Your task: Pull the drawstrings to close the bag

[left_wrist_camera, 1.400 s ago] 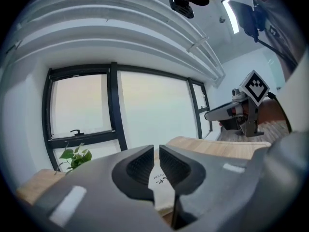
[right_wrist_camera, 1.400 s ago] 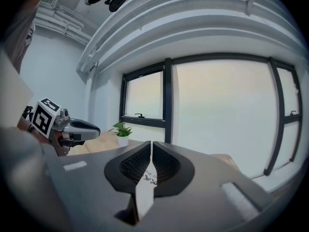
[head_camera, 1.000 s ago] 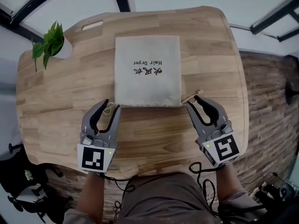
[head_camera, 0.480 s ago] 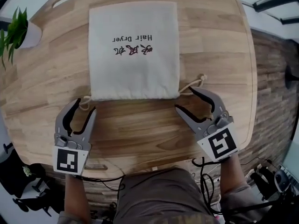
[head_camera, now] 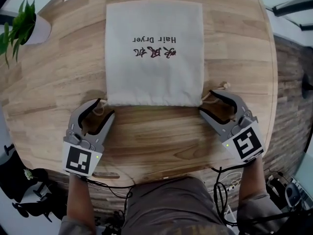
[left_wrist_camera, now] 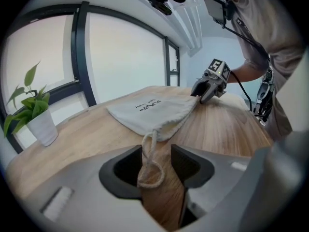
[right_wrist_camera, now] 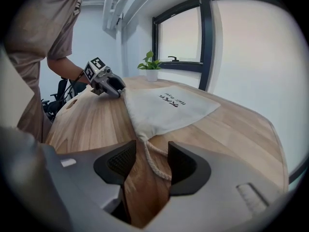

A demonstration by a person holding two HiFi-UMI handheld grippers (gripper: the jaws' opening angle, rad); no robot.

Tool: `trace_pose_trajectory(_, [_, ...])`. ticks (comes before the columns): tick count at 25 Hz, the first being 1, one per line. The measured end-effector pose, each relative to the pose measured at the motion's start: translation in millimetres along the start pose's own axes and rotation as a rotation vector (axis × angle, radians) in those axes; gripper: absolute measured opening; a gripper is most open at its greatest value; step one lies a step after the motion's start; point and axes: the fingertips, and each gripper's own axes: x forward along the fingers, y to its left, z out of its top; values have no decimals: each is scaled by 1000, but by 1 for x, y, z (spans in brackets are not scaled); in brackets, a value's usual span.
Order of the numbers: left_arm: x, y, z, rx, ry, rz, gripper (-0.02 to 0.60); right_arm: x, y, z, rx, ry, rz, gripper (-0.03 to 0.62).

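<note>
We have one bag [head_camera: 154, 53] lying flat on the table [head_camera: 161, 136], its long axis running away from us and its mouth edge nearest. It has two drawstring loops, one at each near corner. The left drawstring [left_wrist_camera: 150, 166] lies between the parted jaws of our left hand-held gripper [head_camera: 104, 109], and the right drawstring [right_wrist_camera: 154, 161] between the parted jaws of our right hand-held gripper [head_camera: 206, 103]. Neither is clamped, and the pads seem just clear of the cord. Each gripper sits at its own loop, so we'd close, then pull outward.
</note>
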Motion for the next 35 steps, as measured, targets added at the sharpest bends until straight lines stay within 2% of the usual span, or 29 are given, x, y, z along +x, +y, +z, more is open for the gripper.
trace_pose_trajectory(2, [0, 3, -1, 10, -2, -10, 190, 2, -2, 0, -3, 12, 16, 205])
trace_pose_trajectory(7, [2, 7, -5, 18, 34, -42, 181, 1, 5, -3, -56, 68, 47, 149])
trace_pose_trajectory(8, [2, 8, -7, 24, 55, -43, 129, 2, 7, -4, -62, 80, 39, 131])
trace_pose_trajectory(9, [3, 9, -10, 27, 74, -44, 14, 2, 7, -5, -69, 92, 22, 120])
trace_pose_trajectory(11, [3, 10, -14, 19, 101, -49, 12, 1, 4, -7, -87, 121, -41, 53])
trace_pose_trajectory(14, [1, 12, -16, 28, 125, -35, 12, -2, 0, -10, -74, 151, -118, 51])
trace_pose_trajectory(19, [-2, 20, -27, -13, 174, 23, 11, -3, -2, -14, -35, 185, -188, 49])
trace_pose_trajectory(24, [-13, 33, -39, 19, 248, 95, 9, -9, -7, -19, 7, 220, -221, 44])
trace_pose_trajectory(29, [-31, 53, -59, -50, 267, 157, 9, -15, -10, -27, 48, 259, -255, 44])
trace_pose_trajectory(32, [-43, 70, -73, -130, 256, 171, 9, -17, -9, -30, 64, 269, -247, 43])
trace_pose_trajectory(35, [-48, 77, -77, -136, 261, 165, 9, -20, -9, -32, 67, 273, -237, 43])
